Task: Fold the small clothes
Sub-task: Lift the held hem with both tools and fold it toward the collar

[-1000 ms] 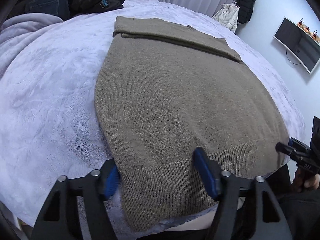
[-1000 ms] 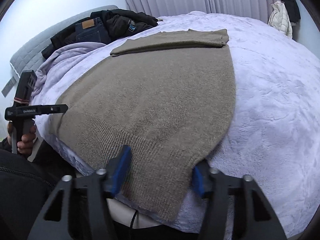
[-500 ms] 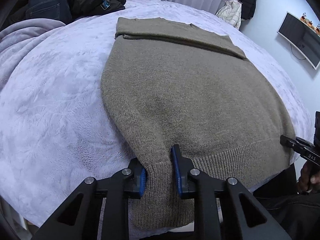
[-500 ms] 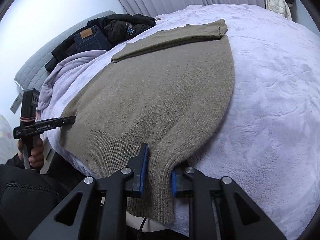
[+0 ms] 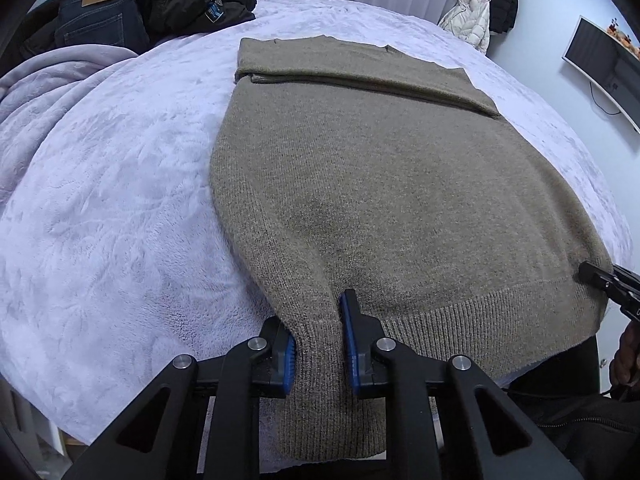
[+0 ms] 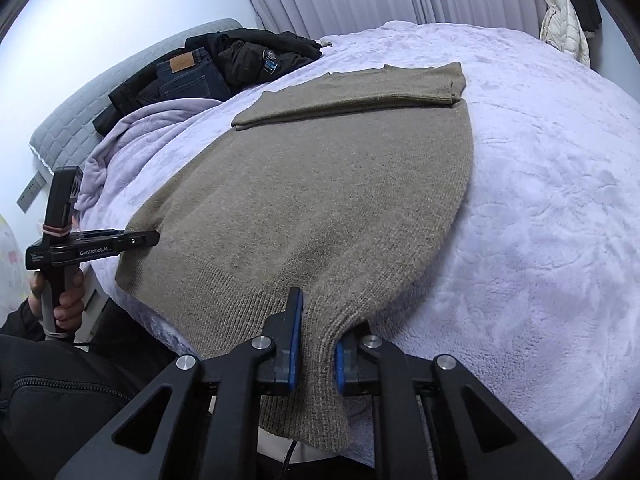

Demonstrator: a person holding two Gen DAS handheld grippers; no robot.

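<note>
An olive-brown knit sweater lies flat on the lilac bed cover, its far end folded over into a band. My left gripper has its jaws closing, with the pads pinching a bunched piece of the ribbed hem at the near left corner. In the right wrist view the same sweater shows, and my right gripper is closing on the hem's near right corner, blue pads pressed into the knit. The left gripper appears at the sweater's other corner, held by a hand.
Dark jeans and a black jacket are piled at the head of the bed beside a rumpled lilac blanket. A white coat hangs by the curtains and a screen is on the right wall. The bed edge is right below the hem.
Both grippers went from wide open astride the hem to closed on it, bunching the knit between the pads. The hands barely shifted.
</note>
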